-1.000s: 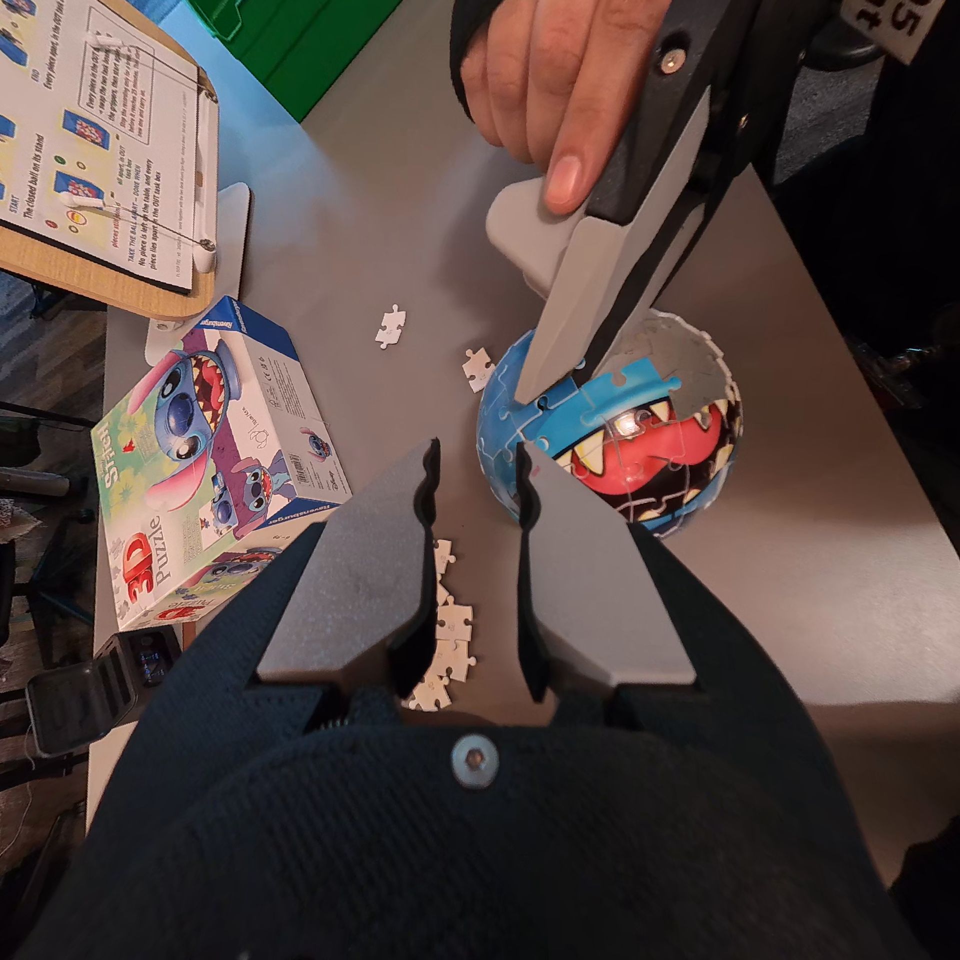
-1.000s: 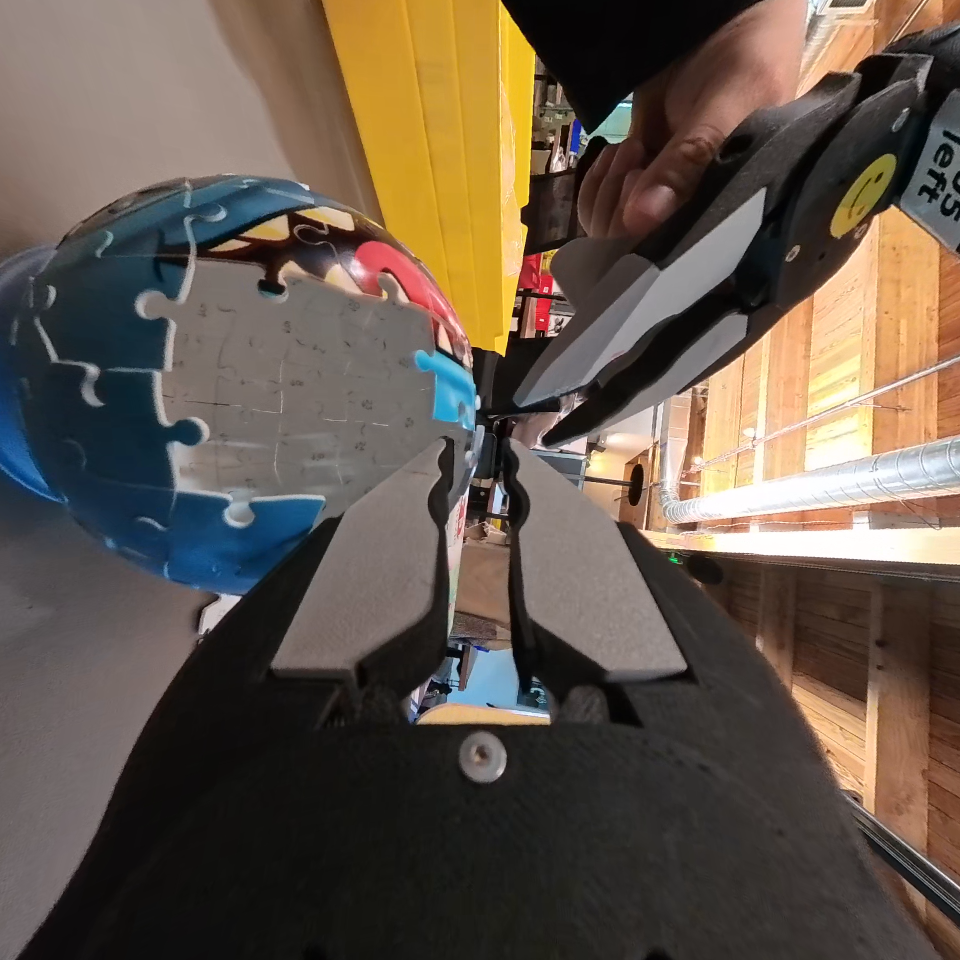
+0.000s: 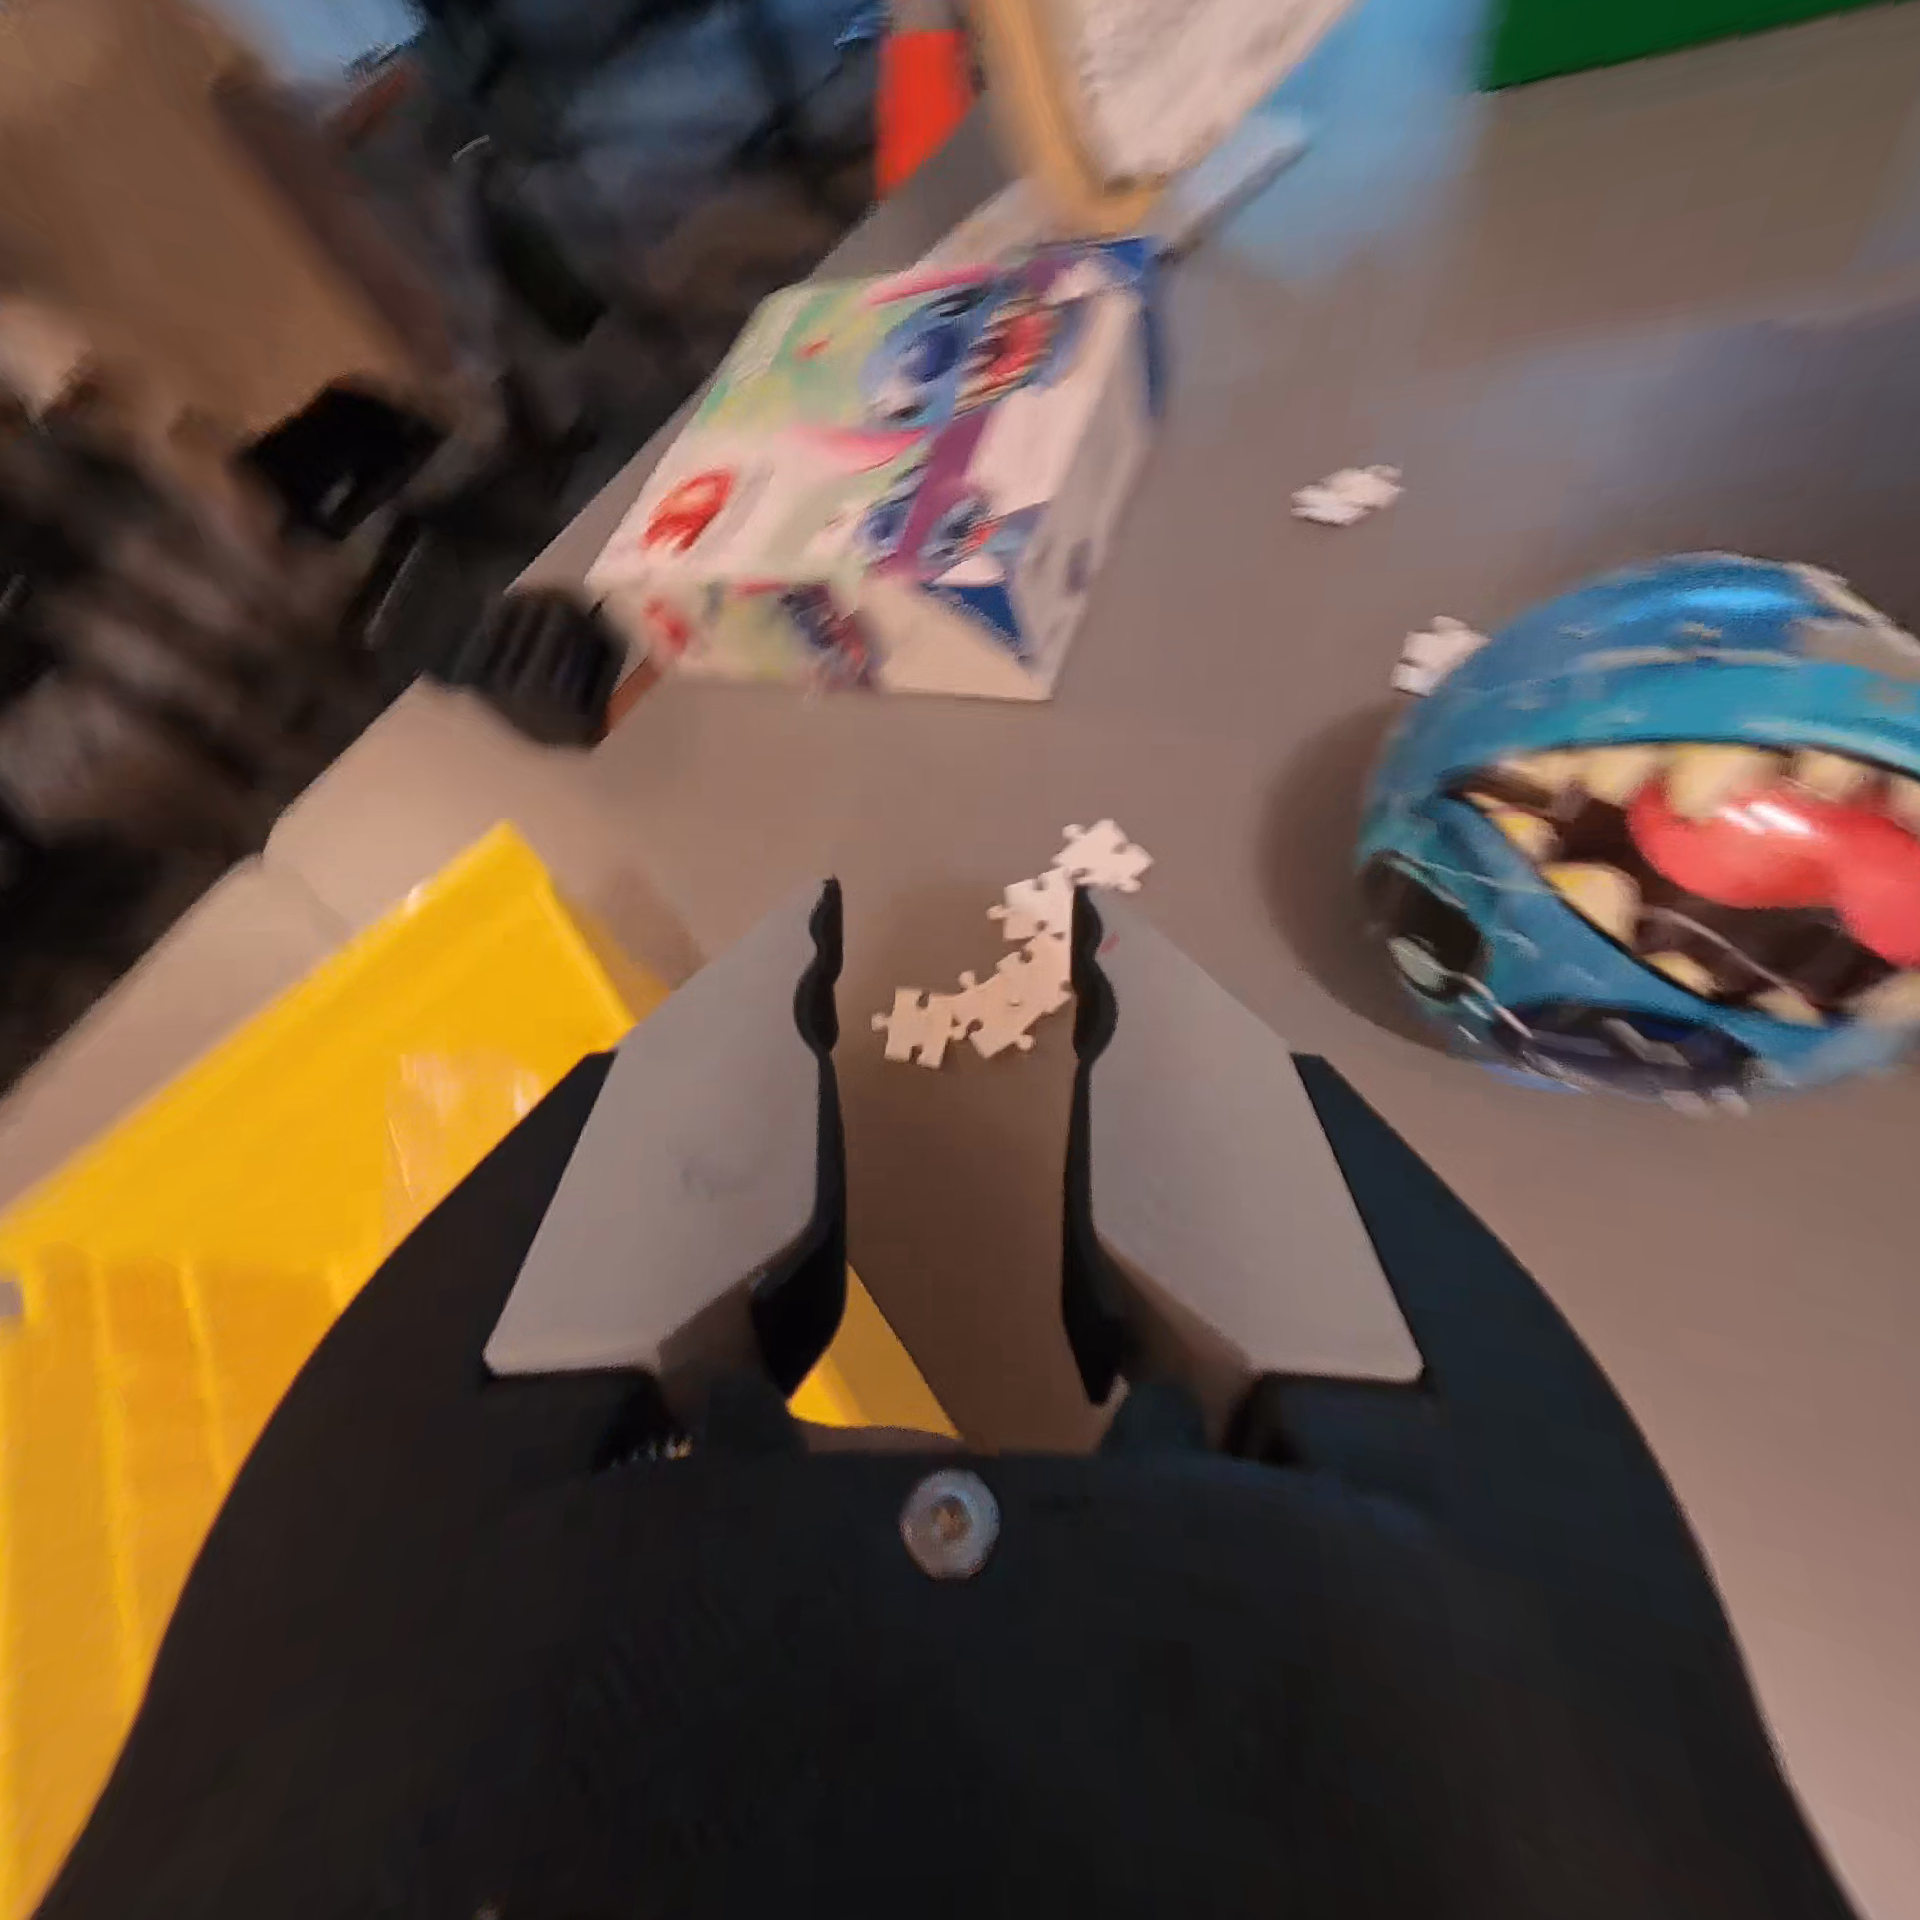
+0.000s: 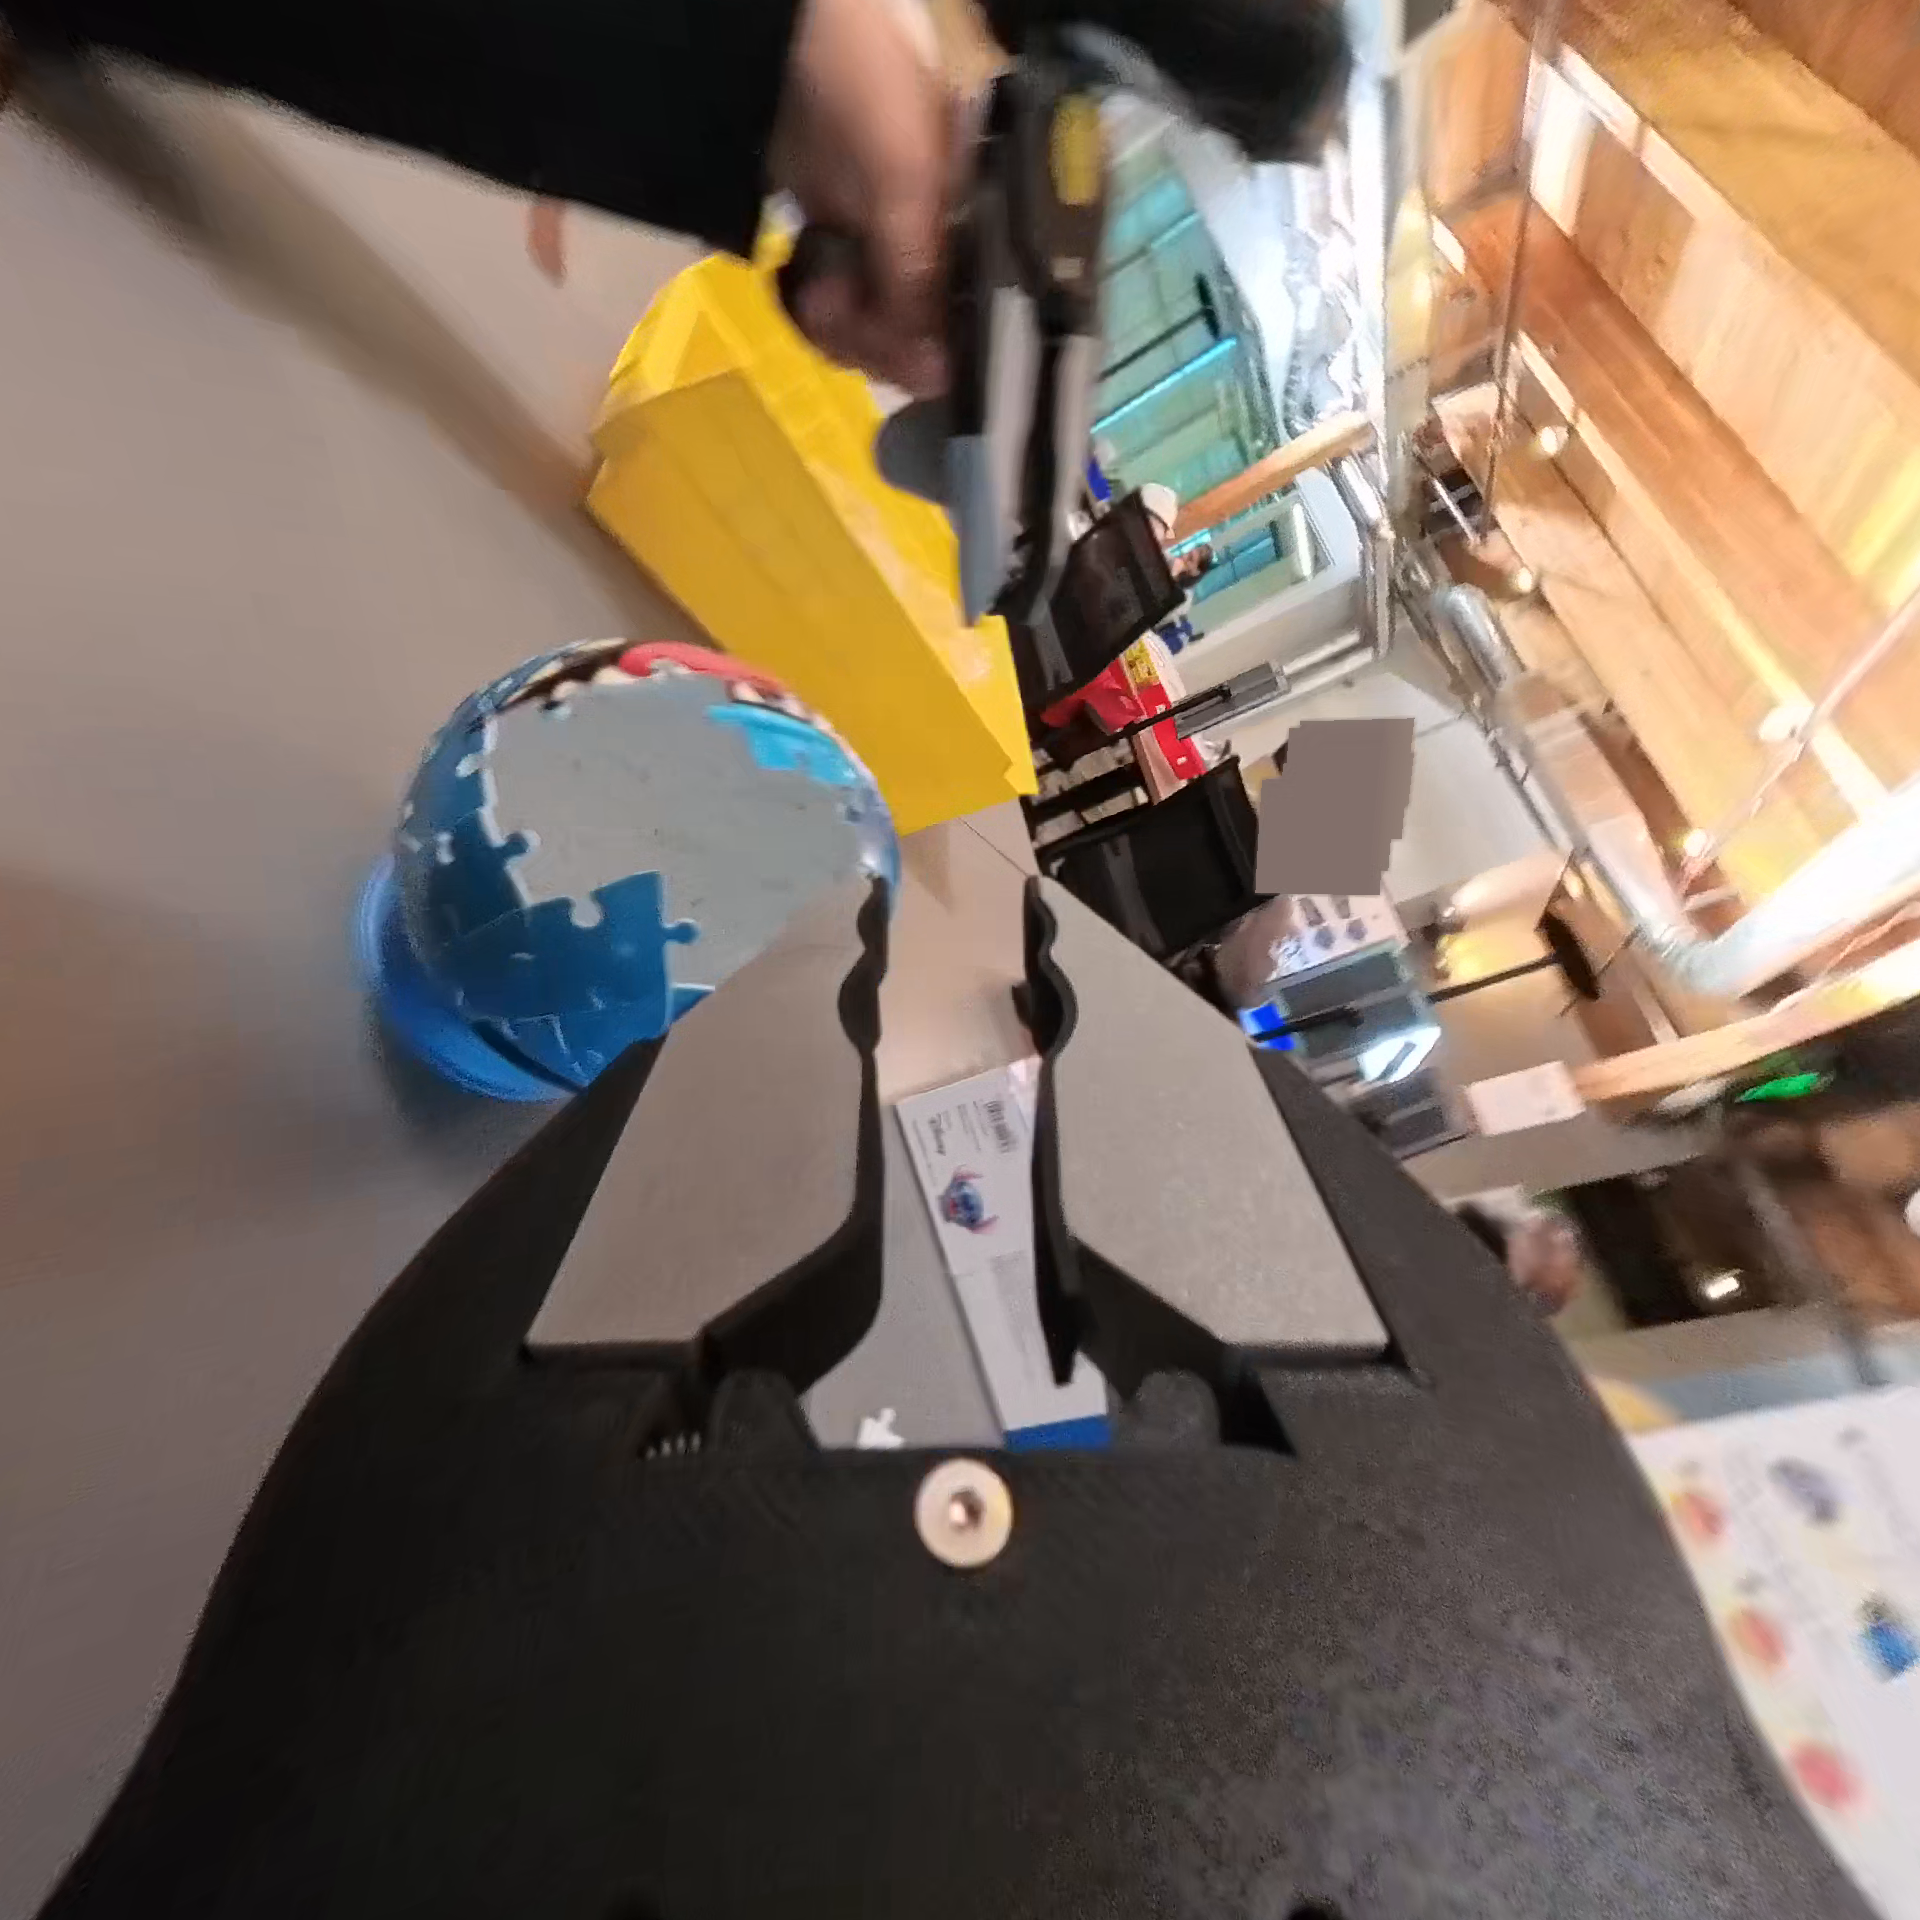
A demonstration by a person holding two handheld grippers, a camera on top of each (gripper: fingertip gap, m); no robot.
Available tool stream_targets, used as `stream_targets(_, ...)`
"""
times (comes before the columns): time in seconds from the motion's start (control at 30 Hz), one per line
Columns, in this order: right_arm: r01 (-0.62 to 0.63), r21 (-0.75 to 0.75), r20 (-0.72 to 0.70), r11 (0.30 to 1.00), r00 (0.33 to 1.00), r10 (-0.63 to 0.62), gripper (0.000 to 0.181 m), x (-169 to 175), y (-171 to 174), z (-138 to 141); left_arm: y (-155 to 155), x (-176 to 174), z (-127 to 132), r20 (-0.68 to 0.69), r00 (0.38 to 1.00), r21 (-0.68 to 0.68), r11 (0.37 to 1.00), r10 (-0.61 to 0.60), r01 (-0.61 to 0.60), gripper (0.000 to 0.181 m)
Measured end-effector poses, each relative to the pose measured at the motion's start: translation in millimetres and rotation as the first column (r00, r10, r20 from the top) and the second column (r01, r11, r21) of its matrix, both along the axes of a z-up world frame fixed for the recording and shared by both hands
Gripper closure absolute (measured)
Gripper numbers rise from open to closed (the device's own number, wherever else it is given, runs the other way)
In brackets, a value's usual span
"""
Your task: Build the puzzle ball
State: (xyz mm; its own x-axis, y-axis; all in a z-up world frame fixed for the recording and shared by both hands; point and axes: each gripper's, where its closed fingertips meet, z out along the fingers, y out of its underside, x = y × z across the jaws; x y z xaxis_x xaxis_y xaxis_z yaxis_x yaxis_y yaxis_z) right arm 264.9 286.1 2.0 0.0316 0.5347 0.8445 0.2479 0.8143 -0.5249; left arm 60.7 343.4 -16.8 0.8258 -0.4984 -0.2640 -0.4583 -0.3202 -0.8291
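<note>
The blue puzzle ball (image 3: 1662, 831), partly built with a red mouth and teeth, sits on the grey table (image 3: 1455, 312) at the right of the left wrist view. A strip of joined white pieces (image 3: 997, 977) lies on the table just beyond my left gripper (image 3: 954, 906), which is open and empty. Two loose white pieces (image 3: 1345, 494) lie farther off. In the right wrist view the ball (image 4: 634, 873) shows a large grey gap and stands on a blue stand (image 4: 436, 997). My right gripper (image 4: 956, 902) is open and empty beside the ball.
The puzzle box (image 3: 883, 488) stands at the table's left edge. A yellow bin (image 3: 260, 1143) sits near left, and shows in the right wrist view (image 4: 790, 582). The left gripper in a hand (image 4: 997, 343) hovers over it. An instruction sheet (image 4: 1787, 1590) lies at the right. The gap from one gripper's tips to the other's is roughly 20 centimeters.
Both grippers have drawn back from the ball and opened wider. The left one has swung left toward the strip of white pieces. The views are blurred by motion.
</note>
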Motion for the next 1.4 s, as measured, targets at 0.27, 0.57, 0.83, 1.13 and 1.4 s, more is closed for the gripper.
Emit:
stream_targets(0.27,0.140,-0.614,-0.071,0.777,0.970,-0.231,0.144,29.7,134.6,-29.0,20.9,-0.8,-19.8,0.201,0.949,0.015,0.967,0.245,-0.253,0.137)
stream_targets(0.57,0.175,-0.854,0.090,0.489,0.977,-0.192,0.128,34.0,177.5,-100.6,28.6,17.8,-25.0,0.185,0.954,0.133,0.956,0.234,-0.260,0.143)
stream_targets(0.83,0.218,-0.796,0.113,0.565,0.970,-0.215,0.132,28.8,169.2,-104.7,36.7,24.3,-53.2,0.184,0.958,0.043,0.971,0.222,-0.233,0.142)
stream_targets(1.13,0.200,-0.804,0.138,0.559,0.979,-0.152,0.131,23.8,148.8,-114.4,44.2,11.0,-93.7,0.098,0.962,-0.033,0.967,0.255,-0.253,0.143)
stream_targets(1.4,-0.022,-0.706,0.164,0.708,0.967,0.194,0.113,21.3,72.4,-112.9,-19.8,30.3,-121.1,-0.024,0.999,-0.110,0.993,0.048,-0.050,0.103)
